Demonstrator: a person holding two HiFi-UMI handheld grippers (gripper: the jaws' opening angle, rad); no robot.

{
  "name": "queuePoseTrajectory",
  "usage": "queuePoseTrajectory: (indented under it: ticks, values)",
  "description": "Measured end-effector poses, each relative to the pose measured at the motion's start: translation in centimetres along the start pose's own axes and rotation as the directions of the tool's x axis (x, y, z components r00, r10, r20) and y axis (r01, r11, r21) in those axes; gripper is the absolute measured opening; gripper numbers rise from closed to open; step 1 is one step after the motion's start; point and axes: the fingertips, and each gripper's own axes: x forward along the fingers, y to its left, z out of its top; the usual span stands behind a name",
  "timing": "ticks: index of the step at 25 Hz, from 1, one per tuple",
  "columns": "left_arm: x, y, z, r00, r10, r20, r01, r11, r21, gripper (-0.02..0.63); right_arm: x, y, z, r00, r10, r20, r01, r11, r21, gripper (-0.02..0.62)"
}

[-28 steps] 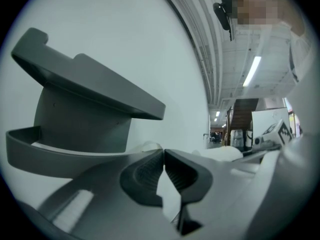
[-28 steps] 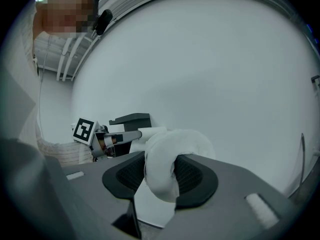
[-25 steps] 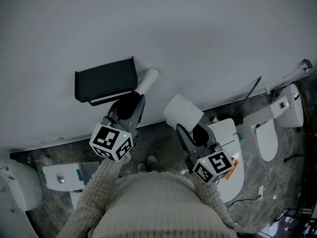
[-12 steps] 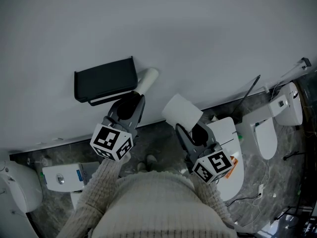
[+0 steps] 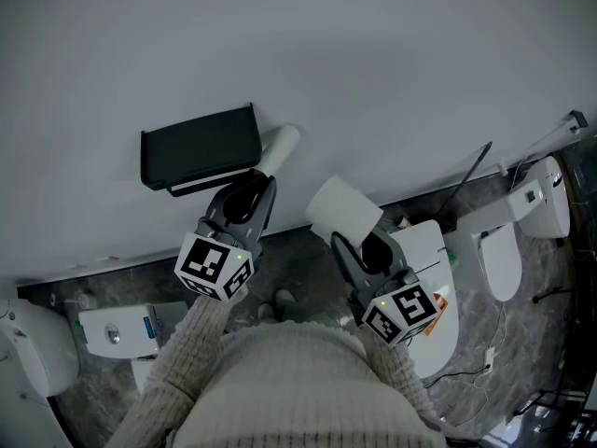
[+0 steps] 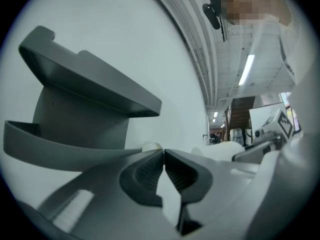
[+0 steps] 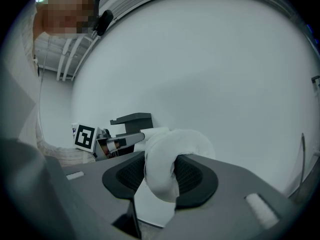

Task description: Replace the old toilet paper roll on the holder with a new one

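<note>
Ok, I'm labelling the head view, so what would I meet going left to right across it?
Black holder → pale tube sticking out of it → toilet paper roll → far-right toilet.

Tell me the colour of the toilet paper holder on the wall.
The holder is plain black, with no pattern. The head view shows it best.

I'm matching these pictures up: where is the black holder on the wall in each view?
Head view: holder in the upper left.
Left gripper view: holder large, filling the left side.
Right gripper view: holder small, just left of centre.
Shared landmark: the plain white wall behind it.
</note>
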Motion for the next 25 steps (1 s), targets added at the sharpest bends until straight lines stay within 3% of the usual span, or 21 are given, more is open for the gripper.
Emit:
queuePoseTrajectory:
  ticks: [5,9,11,15,25]
  values:
    - [0.2,-0.3,0.2,1.000,0.009,0.012,-0.009,1.000,-0.010,0.012,-0.2,-0.3,0.4,1.000,0.000,-0.005,0.000,1.000,-0.002,0.164]
    - [0.4,-2.2,-0.6,0.995,-0.095,-0.012,0.095,0.995,0.029,0.012,0.1,-0.1,0.3,1.000,0.003,0.002,-0.003,1.000,-0.002,0.164]
    - [0.6,-3.0,-0.6,0.995,-0.099,-0.002,0.099,0.994,0.048,0.012,0.1,-0.2,0.4,1.000,0.001,0.002,-0.001,1.000,-0.004,0.164]
    - [0.8,-3.8,-0.8,0.991,-0.137,-0.010,0.137,0.990,-0.013,0.012,-0.1,-0.3,0.5,1.000,0.001,0.002,-0.001,1.000,-0.008,0.164]
    - [-0.5,-3.5,-1.2,0.993,-0.112,-0.031,0.110,0.992,-0.055,0.012,0.3,-0.3,1.2,0.999,0.030,0.016,-0.030,0.999,-0.021,0.164]
